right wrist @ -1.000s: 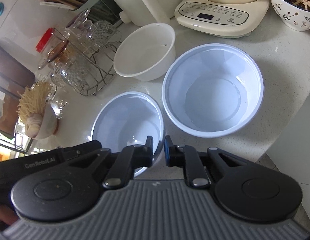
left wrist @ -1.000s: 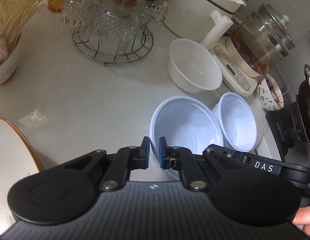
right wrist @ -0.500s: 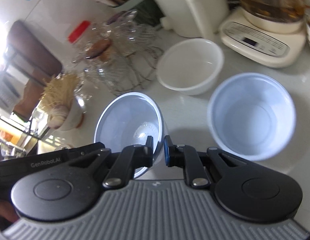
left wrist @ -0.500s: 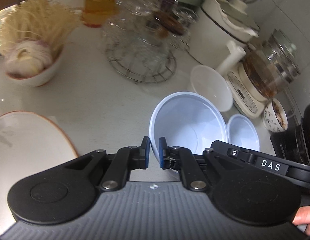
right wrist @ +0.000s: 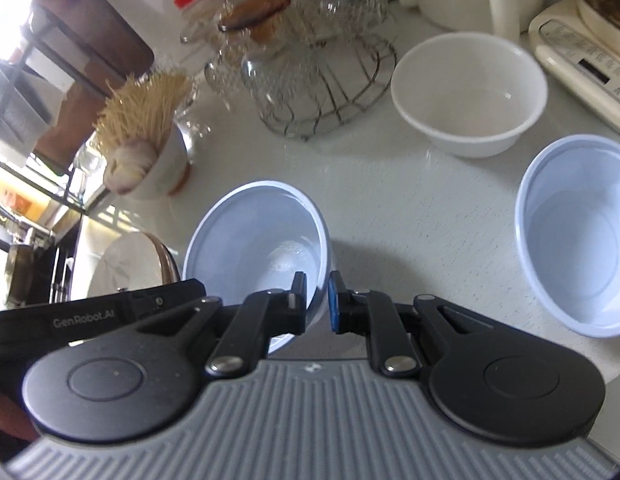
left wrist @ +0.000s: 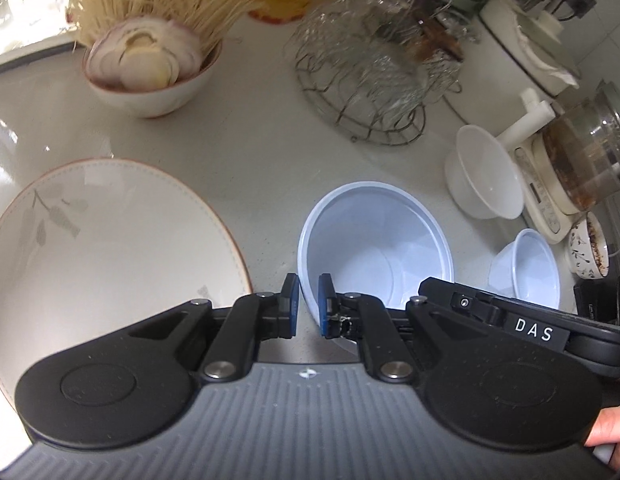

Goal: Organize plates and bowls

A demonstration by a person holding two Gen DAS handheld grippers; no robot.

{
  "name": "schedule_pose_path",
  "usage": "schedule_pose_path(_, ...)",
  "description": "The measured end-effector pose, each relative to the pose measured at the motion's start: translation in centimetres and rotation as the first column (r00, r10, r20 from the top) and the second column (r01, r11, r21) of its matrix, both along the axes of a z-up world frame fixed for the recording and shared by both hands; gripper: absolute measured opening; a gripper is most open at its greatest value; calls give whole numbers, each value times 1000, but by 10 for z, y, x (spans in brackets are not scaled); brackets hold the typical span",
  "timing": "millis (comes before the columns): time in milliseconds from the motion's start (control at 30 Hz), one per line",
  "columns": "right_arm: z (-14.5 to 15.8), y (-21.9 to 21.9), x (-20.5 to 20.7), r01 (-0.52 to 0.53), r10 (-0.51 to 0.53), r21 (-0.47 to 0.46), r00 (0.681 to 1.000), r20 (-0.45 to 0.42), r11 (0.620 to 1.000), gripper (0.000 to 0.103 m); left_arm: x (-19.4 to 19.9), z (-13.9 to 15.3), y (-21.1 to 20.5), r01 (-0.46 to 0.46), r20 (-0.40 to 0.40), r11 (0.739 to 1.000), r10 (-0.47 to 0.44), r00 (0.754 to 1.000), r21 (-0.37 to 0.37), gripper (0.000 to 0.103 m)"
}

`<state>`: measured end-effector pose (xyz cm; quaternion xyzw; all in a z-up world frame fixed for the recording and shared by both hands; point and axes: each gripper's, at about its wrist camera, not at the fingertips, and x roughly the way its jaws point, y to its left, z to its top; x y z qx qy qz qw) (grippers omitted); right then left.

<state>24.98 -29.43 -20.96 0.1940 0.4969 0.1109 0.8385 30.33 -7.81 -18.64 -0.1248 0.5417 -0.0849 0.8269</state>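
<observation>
Bowls first: both grippers clamp the same pale blue bowl point(left wrist: 374, 248) by its rim, one on each side. Left gripper point(left wrist: 307, 306) has its blue pads closed on the rim's near-left edge, one pad outside the wall, one inside. Right gripper point(right wrist: 318, 302) is clenched on the rim's near-right edge, again with the wall between the pads. In the right wrist view the held bowl point(right wrist: 257, 240) tilts with its mouth toward the camera and casts a shadow on the counter point(right wrist: 390, 208) at about 3 o'clock from it; whether its base touches the counter, cannot tell. Second pale blue bowl point(right wrist: 578, 236) sits upright on the counter, well apart from the held one, at 3 o'clock in the right wrist view; in the left wrist view it point(left wrist: 526, 268) shows at about 3 o'clock of the held bowl, partly behind the right gripper's body. White bowl point(right wrist: 468, 92) stands at roughly 1 o'clock, empty, next to a cream appliance base point(right wrist: 582, 64). Large white plate point(left wrist: 105, 248) with a brown rim and leaf print lies flat at 9 o'clock of the held bowl in the left wrist view, close but not touching. Farther back: wire rack point(left wrist: 374, 80) holding glassware at 12 o'clock, and a bowl of noodles and onion point(left wrist: 149, 68) at 11 o'clock.
</observation>
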Motion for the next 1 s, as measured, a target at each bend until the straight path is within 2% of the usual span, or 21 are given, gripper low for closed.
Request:
schedule_pose_path(167,-7,2,4,-17,17,-5,1000,-26,1000,14,4,-6,-2,4,-22,1000,-4,1000,19,12)
schedule_pose_path(533,-4,1,6,-27,27,-7,1000,-11,1000,16,12,-6,-6,18,-27,999,-17,999,28,13)
schedule_pose_path(733,8,2,-2,-31,32,-30,999,30,999,19,7,7,-7,23,13,999,-24,1000,37,37)
schedule_pose_path(767,10,1,-4,-27,28,-34,999,39,999,23,6,9,-7,22,25,999,-23,999,34,42)
schedule_pose_path(800,12,0,-6,-17,19,-38,999,48,999,31,5,11,-7,20,30,999,-22,999,37,45)
schedule_pose_path(867,16,-1,-10,0,3,-42,998,68,999,42,2,15,-7,26,41,999,-28,999,45,46)
schedule_pose_path(1000,25,-4,-16,29,-23,-53,994,111,998,42,-5,28,-9,45,69,997,-49,996,64,46)
